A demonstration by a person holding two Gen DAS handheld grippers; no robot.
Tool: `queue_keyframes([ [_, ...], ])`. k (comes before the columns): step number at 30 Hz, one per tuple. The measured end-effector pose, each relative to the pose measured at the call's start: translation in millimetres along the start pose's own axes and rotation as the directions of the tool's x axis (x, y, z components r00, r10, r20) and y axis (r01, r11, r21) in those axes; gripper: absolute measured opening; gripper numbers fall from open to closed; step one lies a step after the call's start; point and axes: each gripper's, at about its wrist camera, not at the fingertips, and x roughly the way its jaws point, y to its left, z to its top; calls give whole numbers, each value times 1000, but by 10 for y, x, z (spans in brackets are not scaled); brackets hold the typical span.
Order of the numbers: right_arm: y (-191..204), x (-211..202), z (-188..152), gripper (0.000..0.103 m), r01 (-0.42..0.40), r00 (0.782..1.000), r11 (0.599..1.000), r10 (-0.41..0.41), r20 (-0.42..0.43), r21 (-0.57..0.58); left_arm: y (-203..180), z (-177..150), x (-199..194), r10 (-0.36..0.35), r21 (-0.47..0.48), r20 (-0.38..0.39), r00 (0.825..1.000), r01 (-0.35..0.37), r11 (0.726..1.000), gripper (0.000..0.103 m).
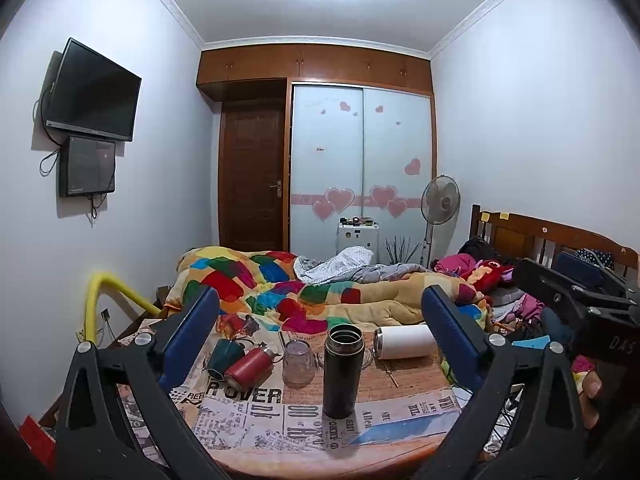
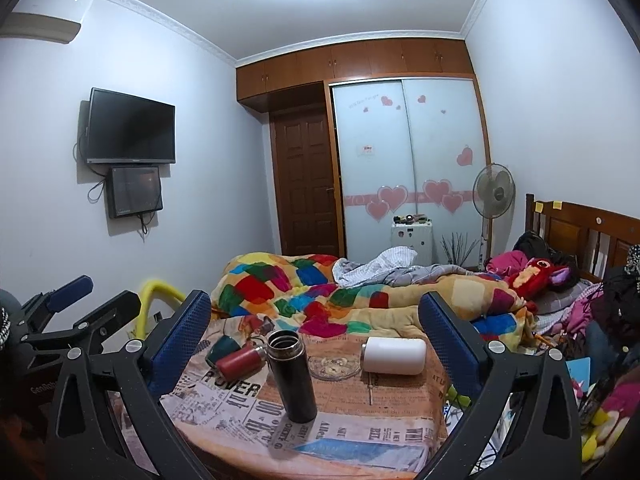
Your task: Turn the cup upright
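Both the left gripper and the right gripper hold their fingers spread wide with nothing between them, and beyond their tips the black flask stands upright on the counter, with the white cup lying on its side farther back toward the right fingers.

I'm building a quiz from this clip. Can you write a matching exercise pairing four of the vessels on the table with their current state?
Things:
1. black flask
2. white bottle
3. red bottle
4. clear glass cup

States:
A. lying on its side, right of the flask
B. upside down, mouth on the table
C. standing upright with its top open
D. lying on its side against the green cup

Pairs: 1-C, 2-A, 3-D, 4-B
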Motion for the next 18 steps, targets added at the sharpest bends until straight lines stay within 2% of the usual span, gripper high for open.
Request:
queue_keyframes([
  [18,32,-21,-14,103,-7,1000,1000,7,-8,-19,-29,-5,9,2,9,-1,1000,-2,1000,102],
])
